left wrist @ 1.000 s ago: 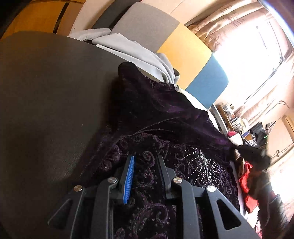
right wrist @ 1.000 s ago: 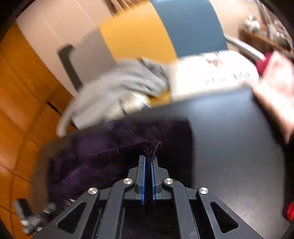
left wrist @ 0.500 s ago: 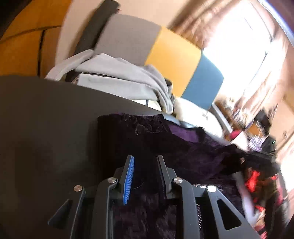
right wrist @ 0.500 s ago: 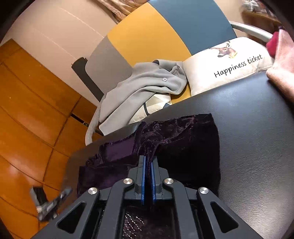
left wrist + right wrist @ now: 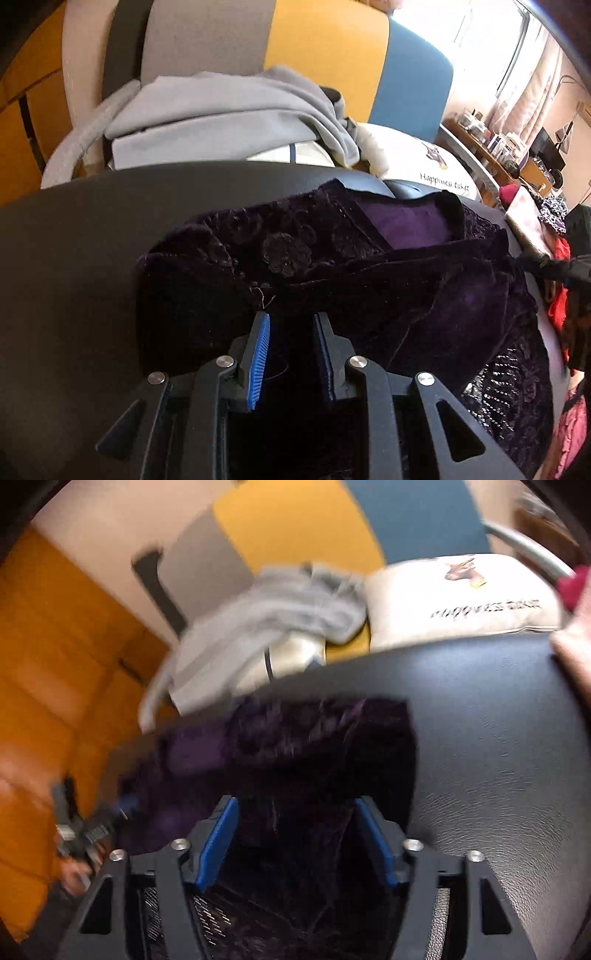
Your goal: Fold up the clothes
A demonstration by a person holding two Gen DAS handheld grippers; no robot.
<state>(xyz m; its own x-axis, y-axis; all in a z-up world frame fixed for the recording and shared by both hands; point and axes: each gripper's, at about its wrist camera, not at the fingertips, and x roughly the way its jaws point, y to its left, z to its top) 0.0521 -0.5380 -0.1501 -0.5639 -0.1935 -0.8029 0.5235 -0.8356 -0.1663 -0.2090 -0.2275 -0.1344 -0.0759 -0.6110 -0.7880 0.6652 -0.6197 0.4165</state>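
Note:
A dark purple velvet garment (image 5: 332, 266) with embroidered swirls and sequins lies bunched on the black leather table (image 5: 74, 258). Part of it is folded over, showing a lighter purple lining (image 5: 402, 225). My left gripper (image 5: 290, 325) hovers open at the garment's near edge, with dark fabric beneath its blue-padded fingers. In the blurred right wrist view, my right gripper (image 5: 297, 808) stands wide open over the same garment (image 5: 314, 738), and the cloth lies loose between its fingers. The table (image 5: 498, 738) stretches bare to its right.
Behind the table stands a grey, yellow and blue chair (image 5: 325, 48) with a grey garment (image 5: 221, 110) draped over it. A white cushion (image 5: 417, 166) with lettering sits on the seat. Red and pink clothes (image 5: 557, 302) are heaped at the table's right. A pink cloth (image 5: 576, 657) lies at the far right.
My right gripper has opened and let go of the purple garment's fold, which now lies on the table. My left gripper has tilted up, staying open over the garment.

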